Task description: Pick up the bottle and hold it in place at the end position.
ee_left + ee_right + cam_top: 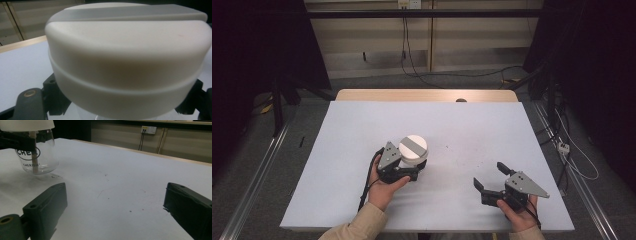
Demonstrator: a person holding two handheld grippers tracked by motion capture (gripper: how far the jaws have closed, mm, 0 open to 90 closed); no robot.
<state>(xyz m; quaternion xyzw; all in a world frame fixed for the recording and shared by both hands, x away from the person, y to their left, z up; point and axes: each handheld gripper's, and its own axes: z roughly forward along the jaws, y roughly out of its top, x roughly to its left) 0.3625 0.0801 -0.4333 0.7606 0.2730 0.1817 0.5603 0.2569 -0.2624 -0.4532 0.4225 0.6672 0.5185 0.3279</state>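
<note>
**Firmly held: left gripper clamps the glass jar, right gripper waits open**

Up close, the left gripper (414, 167) has its jaws closed on a clear glass jar (37, 157) just below the jar's white lid (413, 148). In the left gripper view the black jaws stand on either side of the jar under the lid (127, 60), which carries a grey strip across its top. In the right gripper view the jar sits at about ten o'clock; black printed lettering shows on the glass, a pale stick stands inside it, and dark jaw parts cross it just under the lid. In the high view the jar stands on the white table cover (472, 130), a little toward eight o'clock from the cover's middle, with the left hand (384, 190) behind the gripper at about seven o'clock.

Toward four o'clock from the jar, well apart from it, the right gripper (492, 176) rests low over the cover in the right hand (517, 212). Its jaws stand wide apart with only bare cover between them.

A wooden table edge (427, 95) shows at twelve o'clock beyond the cover.
</note>
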